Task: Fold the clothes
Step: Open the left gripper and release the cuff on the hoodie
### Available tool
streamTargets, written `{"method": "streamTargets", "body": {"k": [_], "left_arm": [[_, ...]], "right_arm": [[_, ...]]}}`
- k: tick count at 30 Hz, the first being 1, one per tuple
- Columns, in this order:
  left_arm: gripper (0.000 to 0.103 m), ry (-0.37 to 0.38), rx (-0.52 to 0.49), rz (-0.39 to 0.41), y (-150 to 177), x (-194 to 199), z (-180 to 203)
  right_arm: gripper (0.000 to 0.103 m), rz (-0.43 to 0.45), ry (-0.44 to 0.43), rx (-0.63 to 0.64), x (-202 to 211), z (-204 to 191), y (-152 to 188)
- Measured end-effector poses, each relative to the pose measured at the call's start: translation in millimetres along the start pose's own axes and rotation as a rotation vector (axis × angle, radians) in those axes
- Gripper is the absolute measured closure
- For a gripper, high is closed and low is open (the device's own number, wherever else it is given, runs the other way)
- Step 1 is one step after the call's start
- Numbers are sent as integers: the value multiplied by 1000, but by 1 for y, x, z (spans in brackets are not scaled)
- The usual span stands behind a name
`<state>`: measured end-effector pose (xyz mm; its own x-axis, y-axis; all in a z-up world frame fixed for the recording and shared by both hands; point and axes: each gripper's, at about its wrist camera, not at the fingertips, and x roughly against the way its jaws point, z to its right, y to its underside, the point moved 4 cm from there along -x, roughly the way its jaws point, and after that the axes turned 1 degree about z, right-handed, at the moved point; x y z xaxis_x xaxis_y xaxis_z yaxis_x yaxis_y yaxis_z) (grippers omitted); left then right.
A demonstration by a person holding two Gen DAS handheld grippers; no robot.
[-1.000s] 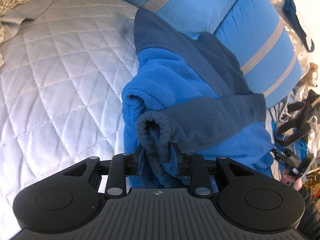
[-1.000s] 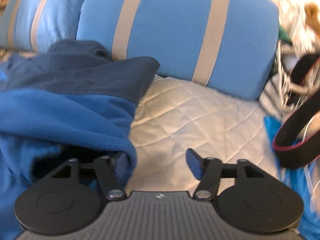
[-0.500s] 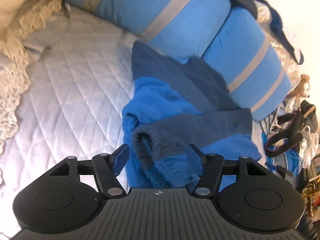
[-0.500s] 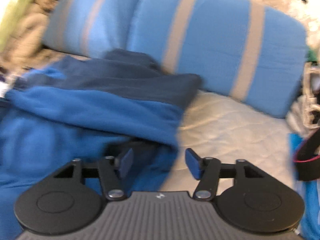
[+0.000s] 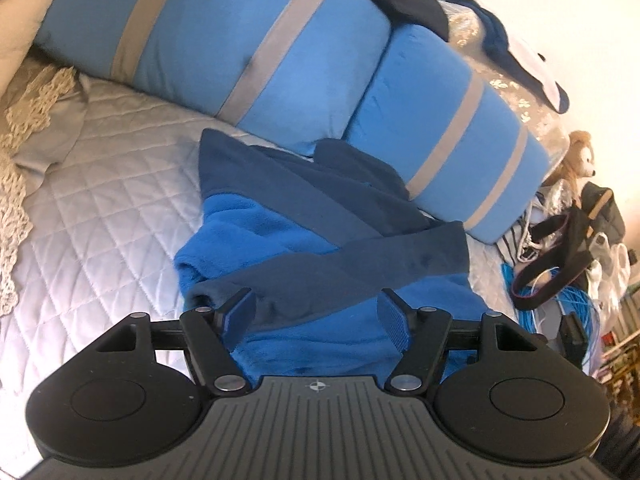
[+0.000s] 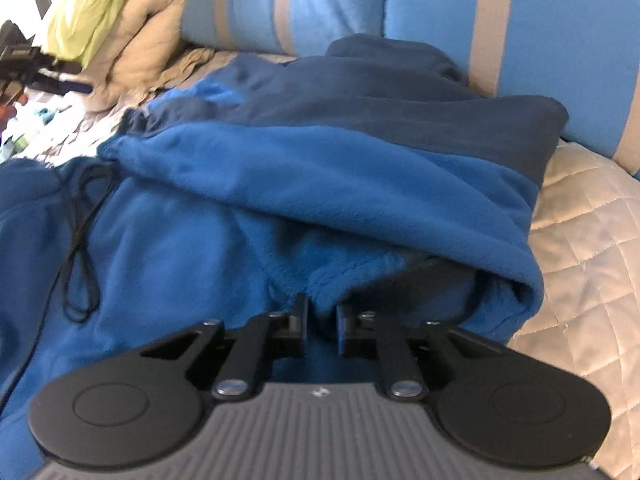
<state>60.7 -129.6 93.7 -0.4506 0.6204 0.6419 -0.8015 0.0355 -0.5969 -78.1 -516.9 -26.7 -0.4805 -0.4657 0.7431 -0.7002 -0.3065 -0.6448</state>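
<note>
1. Left gripper (image 5: 316, 312): jaws spread wide, holding nothing, poised over the navy sleeve (image 5: 360, 268).
2. Fleece jacket (image 5: 280, 232): partly folded on the quilted bed (image 5: 100, 208), against striped pillows (image 5: 248, 32).
3. Right gripper (image 6: 322, 326): pinching a bright-blue fold; judged mid-fold, it should next carry that edge across.

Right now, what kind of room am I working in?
Most likely a bedroom: the blue fleece garment lies on a quilted bedspread with striped blue pillows behind it, and a stuffed bear sits among clutter at the side.
</note>
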Motion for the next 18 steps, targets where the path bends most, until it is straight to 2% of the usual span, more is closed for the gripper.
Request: {"method": "streamTargets", "body": {"k": [11, 15, 16, 17, 18], "left_arm": [[36, 4, -22, 2, -2, -4, 14], [36, 2, -28, 2, -3, -3, 15], [36, 1, -28, 2, -4, -3, 15], [36, 0, -31, 2, -5, -4, 15], [36, -4, -36, -1, -7, -4, 15]], "right_arm": [[94, -43, -70, 19, 17, -18, 7], [94, -48, -68, 38, 18, -19, 8], [93, -42, -62, 42, 20, -18, 9], [86, -37, -57, 46, 21, -17, 9], [83, -31, -52, 50, 23, -17, 9]]}}
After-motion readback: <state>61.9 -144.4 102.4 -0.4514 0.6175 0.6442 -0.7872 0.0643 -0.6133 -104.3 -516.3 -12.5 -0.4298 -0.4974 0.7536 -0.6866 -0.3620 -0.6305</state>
